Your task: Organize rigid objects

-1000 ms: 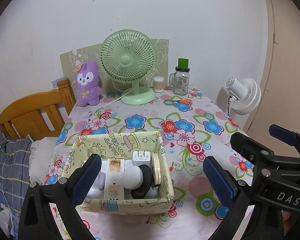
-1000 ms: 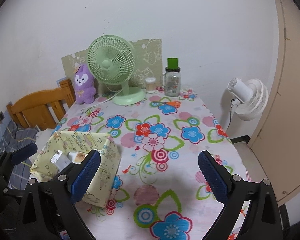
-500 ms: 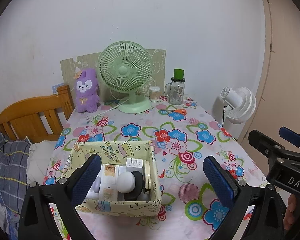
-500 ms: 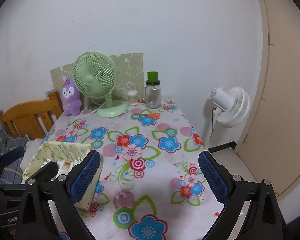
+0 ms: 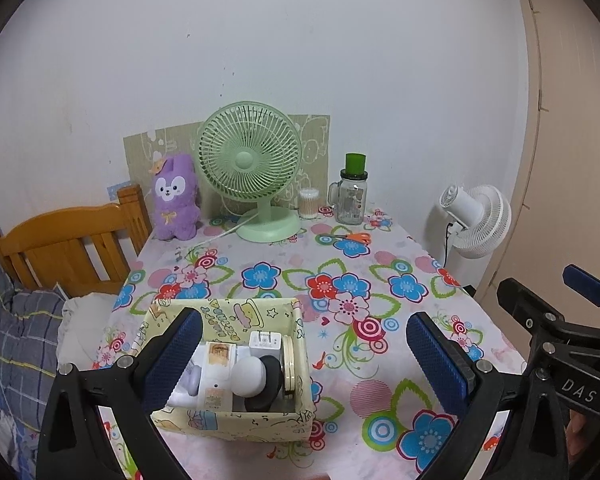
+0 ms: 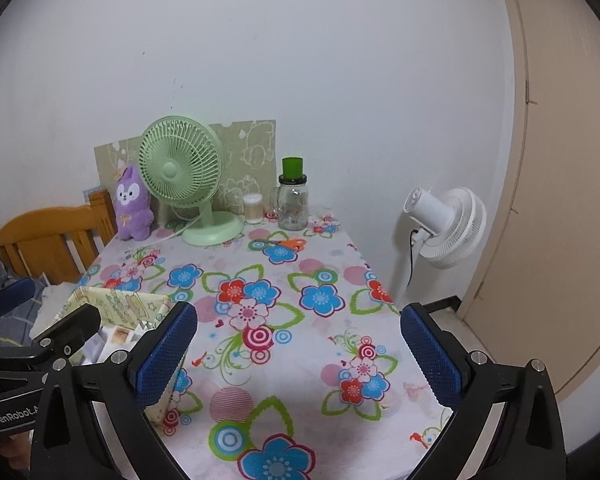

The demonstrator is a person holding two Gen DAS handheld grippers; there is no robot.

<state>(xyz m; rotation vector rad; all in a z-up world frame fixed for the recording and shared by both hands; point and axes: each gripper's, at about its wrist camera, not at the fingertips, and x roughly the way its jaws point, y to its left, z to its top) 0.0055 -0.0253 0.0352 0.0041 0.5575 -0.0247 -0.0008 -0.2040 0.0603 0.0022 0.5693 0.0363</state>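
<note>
A yellow patterned box (image 5: 240,420) stands on the flowered table near its front left. It holds a white charger (image 5: 265,345), a white ball-shaped item (image 5: 249,374), a black round item (image 5: 270,384), a round tin and white boxes. The box also shows in the right wrist view (image 6: 120,306). My left gripper (image 5: 304,360) is open and empty above the box's front. My right gripper (image 6: 296,348) is open and empty over the table's front middle; it also shows at the right of the left wrist view (image 5: 556,328).
At the table's back stand a green desk fan (image 5: 252,176), a purple plush (image 5: 176,196), a cotton swab jar (image 5: 309,203) and a green-lidded glass jar (image 5: 352,192). Orange scissors (image 5: 350,237) lie near them. A wooden bed frame (image 5: 68,240) is left, a white floor fan (image 5: 476,220) right.
Both grippers have pulled back and up from the table, so the box and the table look smaller and farther. Both stay open and empty. The box contents have not moved.
</note>
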